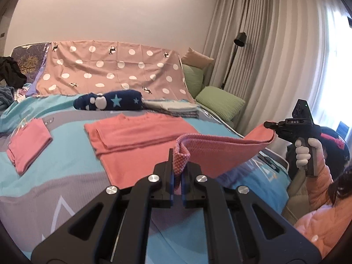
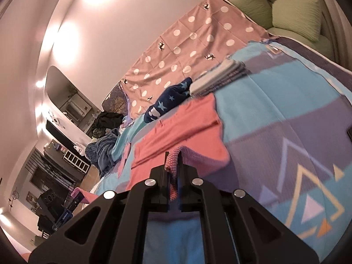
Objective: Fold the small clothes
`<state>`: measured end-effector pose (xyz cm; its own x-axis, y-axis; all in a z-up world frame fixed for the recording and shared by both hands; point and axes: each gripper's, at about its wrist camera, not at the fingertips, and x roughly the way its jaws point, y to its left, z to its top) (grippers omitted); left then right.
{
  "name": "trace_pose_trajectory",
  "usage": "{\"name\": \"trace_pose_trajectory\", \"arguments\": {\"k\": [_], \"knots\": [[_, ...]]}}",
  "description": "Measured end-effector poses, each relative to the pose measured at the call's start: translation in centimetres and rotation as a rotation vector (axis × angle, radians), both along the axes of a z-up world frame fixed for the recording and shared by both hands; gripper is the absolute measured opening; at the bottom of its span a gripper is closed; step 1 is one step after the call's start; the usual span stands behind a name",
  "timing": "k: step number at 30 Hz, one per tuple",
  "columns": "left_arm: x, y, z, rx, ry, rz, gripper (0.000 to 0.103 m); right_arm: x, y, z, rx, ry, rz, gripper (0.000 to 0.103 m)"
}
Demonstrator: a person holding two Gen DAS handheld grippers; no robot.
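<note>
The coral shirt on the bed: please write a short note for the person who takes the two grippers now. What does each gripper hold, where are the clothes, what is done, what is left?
Left gripper: shut on the near hem of the coral shirt, lifted off the bed.
Right gripper: shut on the same hem, further along; the edge hangs between the two.
Done: the sleeves look folded in; the upper part lies flat. One folded coral piece lies at the left; a navy star garment and a folded stack sit behind.
Left: probably carry the hem toward the collar, lay it down, release, then set the shirt aside.
</note>
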<state>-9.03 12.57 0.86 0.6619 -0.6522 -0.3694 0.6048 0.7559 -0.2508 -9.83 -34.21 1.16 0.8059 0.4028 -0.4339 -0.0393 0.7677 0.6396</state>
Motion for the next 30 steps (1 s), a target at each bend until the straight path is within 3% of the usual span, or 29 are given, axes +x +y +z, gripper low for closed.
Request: {"name": "trace_pose_trajectory", "arguments": {"k": [12, 20, 30], "knots": [[8.8, -0.1, 1.0, 0.005, 0.036, 0.075, 0.004, 9.3, 0.2, 1.0, -0.016, 0.041, -0.023, 0.004], [16.2, -0.4, -1.0, -0.003, 0.133, 0.123, 0.004, 17.2, 0.8, -0.5, -0.007, 0.123, 0.002, 0.004], [24.5, -0.7, -2.6, 0.025, 0.178, 0.168, 0.004, 27.1, 0.1, -2.9, 0.003, 0.215, -0.043, 0.004]]}}
